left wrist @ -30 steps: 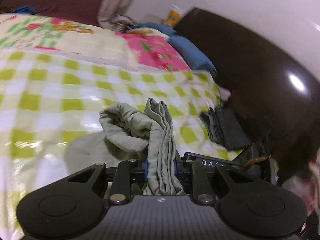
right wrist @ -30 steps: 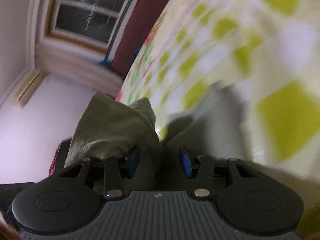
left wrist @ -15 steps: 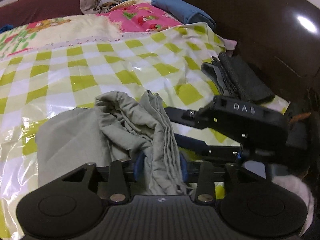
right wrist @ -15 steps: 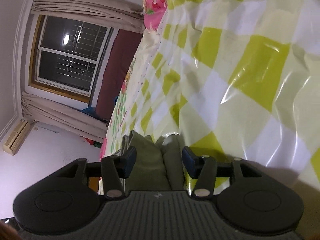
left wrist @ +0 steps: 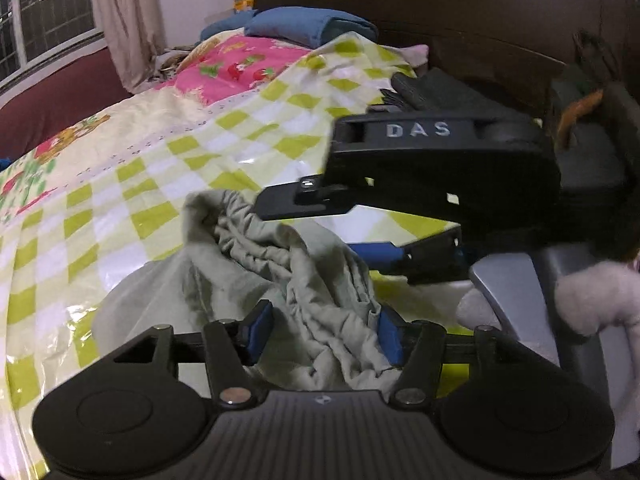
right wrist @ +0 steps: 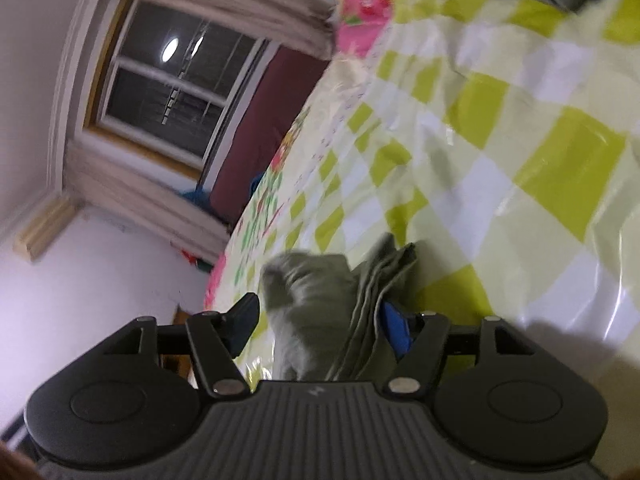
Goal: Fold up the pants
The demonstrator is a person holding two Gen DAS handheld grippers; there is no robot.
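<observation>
The grey-green pants (left wrist: 288,276) lie bunched on the yellow-checked bed cover (left wrist: 132,200). In the left wrist view my left gripper (left wrist: 324,332) is open, its blue pads either side of a loose bunch of the cloth. My right gripper (left wrist: 332,228) reaches in from the right just beyond, its fingers spread around the same bunch. In the right wrist view the right gripper (right wrist: 320,320) is open with the pants (right wrist: 320,292) lying between its pads, the folded edge against the right pad.
Folded dark clothes (left wrist: 436,88) lie at the cover's far right edge by a dark headboard (left wrist: 460,12). A blue pillow (left wrist: 308,26) and pink bedding (left wrist: 236,72) are at the back. A window with curtains (right wrist: 168,80) is on the far wall.
My left gripper's jaws have opened and let the pants go; the cloth has slumped onto the bed. My right gripper has opened wider and moved in beside the left one.
</observation>
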